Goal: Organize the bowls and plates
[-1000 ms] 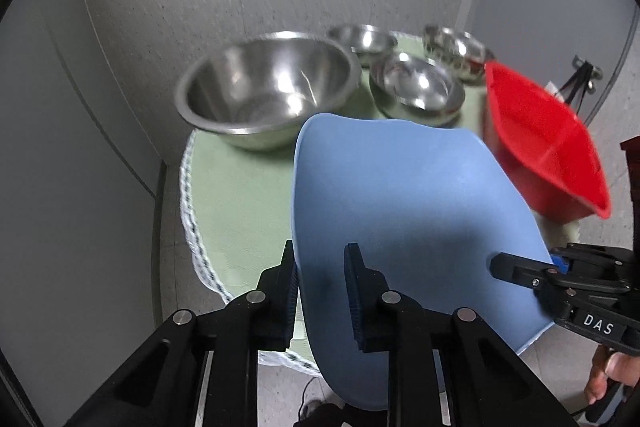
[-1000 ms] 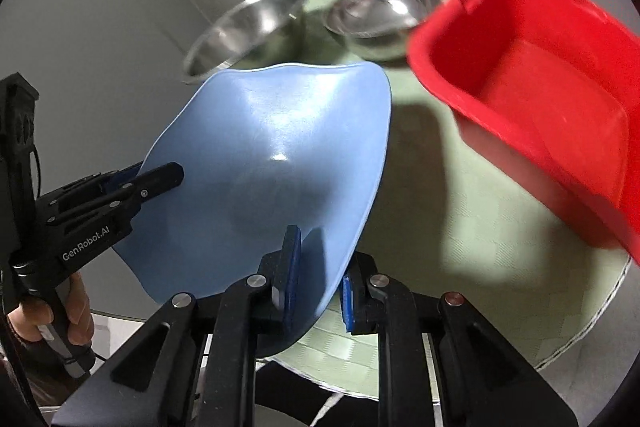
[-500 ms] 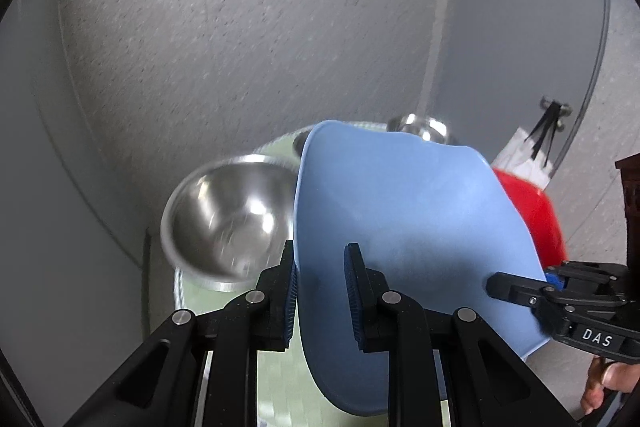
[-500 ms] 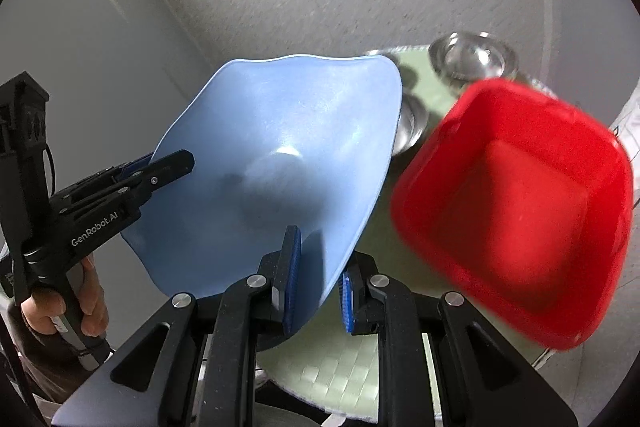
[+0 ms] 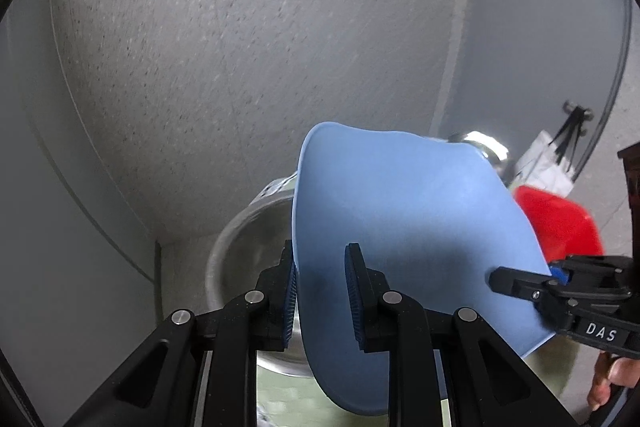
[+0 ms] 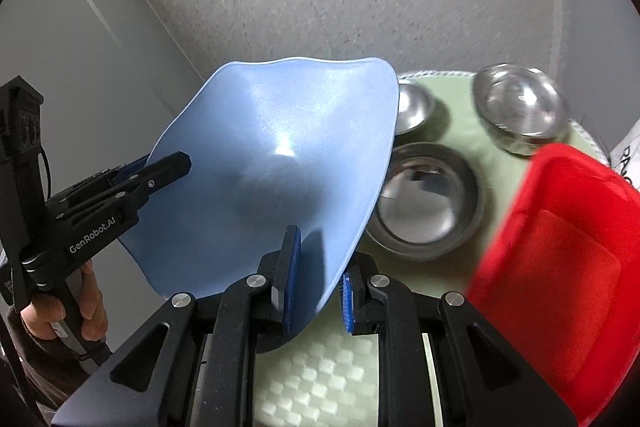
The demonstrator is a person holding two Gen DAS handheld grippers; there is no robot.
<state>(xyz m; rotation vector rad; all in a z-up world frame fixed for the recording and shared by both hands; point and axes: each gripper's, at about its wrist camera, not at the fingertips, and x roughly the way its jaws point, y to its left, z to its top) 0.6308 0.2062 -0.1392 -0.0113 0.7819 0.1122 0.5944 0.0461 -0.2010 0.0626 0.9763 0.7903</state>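
A large blue square plate is held in the air by both grippers, one on each side of its rim. My left gripper is shut on its left edge and shows in the right wrist view. My right gripper is shut on its right edge and shows in the left wrist view. A large steel bowl lies below the plate, partly hidden. Three smaller steel bowls and a red square bowl sit on the table.
A round table with a pale green checked mat carries the dishes. A grey speckled wall stands close behind it. A white bag hangs at the right. The person's hands hold both gripper handles.
Both grippers have lifted the blue plate higher and tilted up; the table and bowls have dropped lower in both views. The grips on the plate have not changed.
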